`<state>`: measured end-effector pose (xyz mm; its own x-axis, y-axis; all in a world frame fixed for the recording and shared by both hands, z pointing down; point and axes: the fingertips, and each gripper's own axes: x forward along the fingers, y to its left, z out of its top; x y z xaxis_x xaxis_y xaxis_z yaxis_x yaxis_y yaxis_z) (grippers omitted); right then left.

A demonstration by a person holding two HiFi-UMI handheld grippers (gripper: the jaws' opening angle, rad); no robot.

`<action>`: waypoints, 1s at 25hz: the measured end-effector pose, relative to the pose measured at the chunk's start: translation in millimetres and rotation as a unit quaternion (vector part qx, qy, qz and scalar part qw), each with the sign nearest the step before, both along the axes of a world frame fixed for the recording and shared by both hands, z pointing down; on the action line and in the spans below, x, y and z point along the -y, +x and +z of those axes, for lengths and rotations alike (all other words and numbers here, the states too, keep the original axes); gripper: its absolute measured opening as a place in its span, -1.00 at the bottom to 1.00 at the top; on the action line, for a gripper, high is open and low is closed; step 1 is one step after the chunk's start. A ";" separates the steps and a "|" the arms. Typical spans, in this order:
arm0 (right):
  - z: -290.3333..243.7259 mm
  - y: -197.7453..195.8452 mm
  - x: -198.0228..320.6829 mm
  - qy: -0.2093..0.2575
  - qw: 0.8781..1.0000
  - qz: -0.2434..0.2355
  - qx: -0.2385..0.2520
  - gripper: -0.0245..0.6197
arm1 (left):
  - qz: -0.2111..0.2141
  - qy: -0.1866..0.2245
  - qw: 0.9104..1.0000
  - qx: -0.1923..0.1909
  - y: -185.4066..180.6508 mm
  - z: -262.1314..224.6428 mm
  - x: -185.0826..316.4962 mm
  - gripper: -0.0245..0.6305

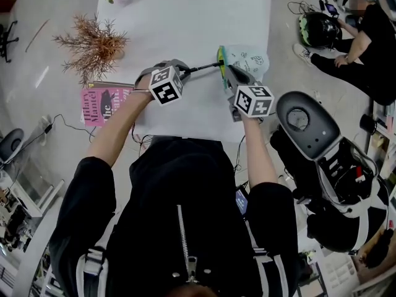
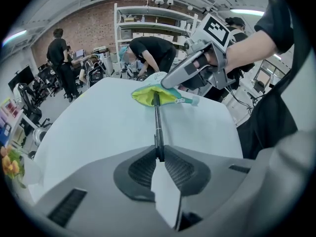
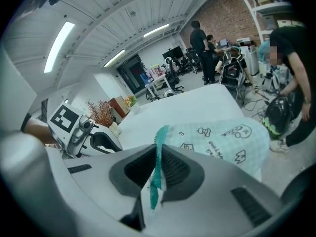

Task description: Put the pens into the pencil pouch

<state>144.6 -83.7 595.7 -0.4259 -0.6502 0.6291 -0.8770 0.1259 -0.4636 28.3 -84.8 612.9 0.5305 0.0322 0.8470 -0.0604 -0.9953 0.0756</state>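
Slim black pen (image 2: 157, 122), tip at the yellow-lined mouth of the soft mint printed-fabric pouch (image 3: 232, 137), is clamped in the left gripper (image 2: 159, 154). Right gripper (image 3: 157, 152) pinches the pouch's teal zip edge, at the smooth white table's (image 1: 185, 17) right edge. Brick wall (image 2: 94, 28) and open shelving (image 2: 153, 21) stand beyond.

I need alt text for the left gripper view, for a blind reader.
The left gripper grips a black pen that points into the yellow-lined mouth of the pencil pouch, which the right gripper holds over a white table.
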 end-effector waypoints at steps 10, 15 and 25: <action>-5.7 -2.6 -3.5 0.003 1.000 -0.003 0.002 -0.80 | 0.020 -0.005 1.000 -0.002 27.9 3.0 -10.0 -0.71; -8.7 -5.3 -4.3 0.004 1.000 -0.002 0.006 -0.80 | 0.039 -0.005 0.999 -0.001 38.1 4.3 -15.1 -0.71; -8.4 -13.8 -5.7 0.003 1.000 -0.001 0.017 -0.80 | 0.046 -0.021 0.998 -0.026 62.8 -3.1 -18.5 -0.71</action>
<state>130.8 -78.0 587.3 -0.4483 -0.6530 0.6105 -0.8604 0.1299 -0.4929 91.1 -66.3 609.8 0.5674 0.1175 0.8150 0.0365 -0.9924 0.1176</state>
